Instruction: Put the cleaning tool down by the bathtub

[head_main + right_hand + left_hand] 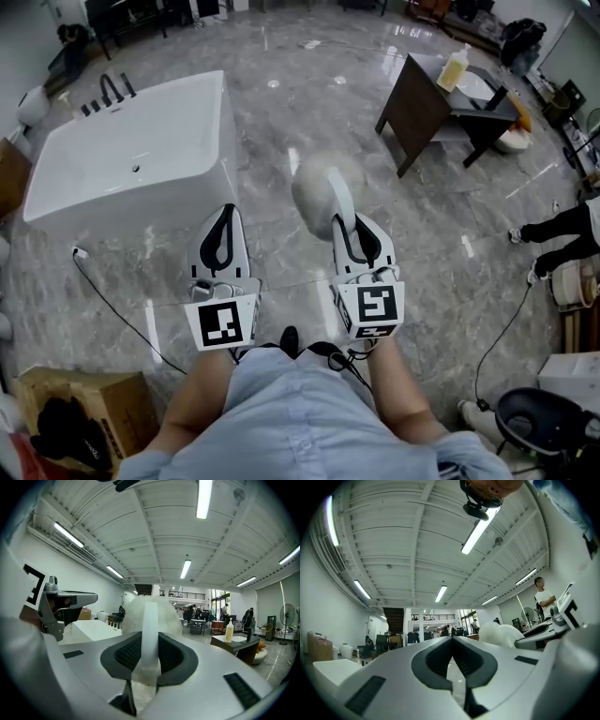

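The white bathtub point(141, 150) stands on the marble floor at the upper left, and its rim point(91, 629) also shows low left in the right gripper view. The cleaning tool is a fluffy white duster head point(317, 192) on a flat white handle point(150, 634). My right gripper point(349, 223) is shut on that handle, with the head sticking out past the jaw tips point(149, 613). It hangs above bare floor, to the right of the tub's near corner. My left gripper point(225, 212) is beside it, shut with nothing in it point(451, 639).
A dark wooden washstand point(422, 112) with a basin and a soap bottle point(454, 67) stands at the upper right. A black tap point(111, 91) sits on the tub's far end. A cable point(112, 314) trails over the floor to a cardboard box point(80, 403). A person's legs point(562, 234) show at the right.
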